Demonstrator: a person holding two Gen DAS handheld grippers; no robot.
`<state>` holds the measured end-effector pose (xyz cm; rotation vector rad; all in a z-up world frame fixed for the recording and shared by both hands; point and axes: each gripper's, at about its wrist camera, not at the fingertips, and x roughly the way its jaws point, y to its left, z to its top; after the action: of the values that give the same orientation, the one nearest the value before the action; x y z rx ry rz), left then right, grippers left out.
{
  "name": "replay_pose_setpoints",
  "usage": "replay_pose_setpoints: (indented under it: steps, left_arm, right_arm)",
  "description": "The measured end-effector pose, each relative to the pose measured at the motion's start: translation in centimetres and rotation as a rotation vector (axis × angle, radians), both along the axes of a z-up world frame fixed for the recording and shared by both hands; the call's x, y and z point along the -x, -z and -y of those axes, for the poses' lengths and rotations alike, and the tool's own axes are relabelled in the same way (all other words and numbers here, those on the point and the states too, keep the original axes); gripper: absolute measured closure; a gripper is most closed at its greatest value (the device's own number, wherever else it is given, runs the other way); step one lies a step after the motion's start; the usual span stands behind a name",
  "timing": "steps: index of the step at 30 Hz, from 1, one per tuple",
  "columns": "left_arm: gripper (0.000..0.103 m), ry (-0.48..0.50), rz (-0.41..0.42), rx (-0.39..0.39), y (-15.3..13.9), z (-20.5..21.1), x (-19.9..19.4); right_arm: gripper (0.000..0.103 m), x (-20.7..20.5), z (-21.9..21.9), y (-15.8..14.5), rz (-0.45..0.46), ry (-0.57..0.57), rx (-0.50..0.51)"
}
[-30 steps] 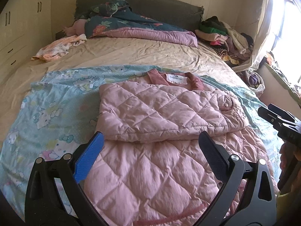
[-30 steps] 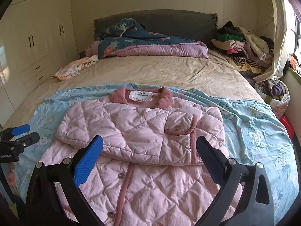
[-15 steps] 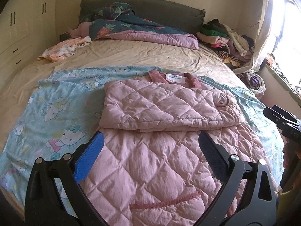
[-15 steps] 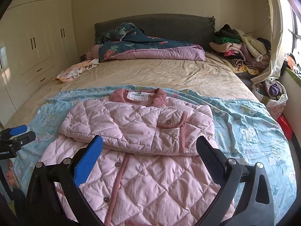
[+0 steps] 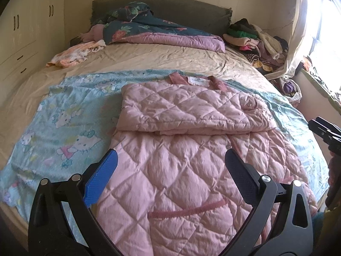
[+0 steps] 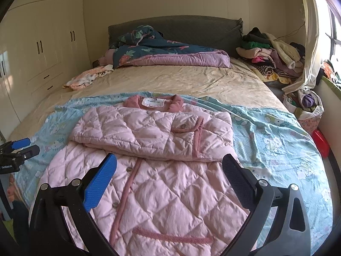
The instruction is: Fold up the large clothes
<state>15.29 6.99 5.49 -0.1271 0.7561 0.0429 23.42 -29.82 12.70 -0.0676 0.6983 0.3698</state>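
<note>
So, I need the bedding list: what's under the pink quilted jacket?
The pink quilted jacket lies on a light blue cartoon-print sheet, spread over a beige bedsheet. Whatever sits directly beneath the jacket is covered.

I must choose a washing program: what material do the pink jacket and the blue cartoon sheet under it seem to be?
Pink jacket: probably padded synthetic or cotton shell, matte, judging by its puffy diamond quilting. Blue cartoon sheet: thin printed woven fabric, likely cotton, lying flat with fine wrinkles.

Pink quilted jacket, sleeves folded across its chest, on blue cartoon sheet; left gripper jaws agape.
</note>
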Motion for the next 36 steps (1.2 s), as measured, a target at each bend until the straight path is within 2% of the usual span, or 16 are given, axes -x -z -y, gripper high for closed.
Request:
replay_pose_setpoints:
  steps: [18,29,36]
  left_arm:
    - [0.009,-0.065,-0.107,-0.020,4.5,-2.6,3.9]
    - [0.009,-0.112,-0.152,-0.018,6.5,-5.4,7.6]
    - [0.009,-0.108,-0.188,0.008,8.5,-6.3,10.4]
  right_arm:
    - [0.004,4.1,6.1,3.1,-0.069,0.056,0.022]
    - [0.004,6.4,7.8,4.1,-0.090,0.065,0.039]
    - [0.004,7.7,8.2,4.7,-0.105,0.060,0.044]
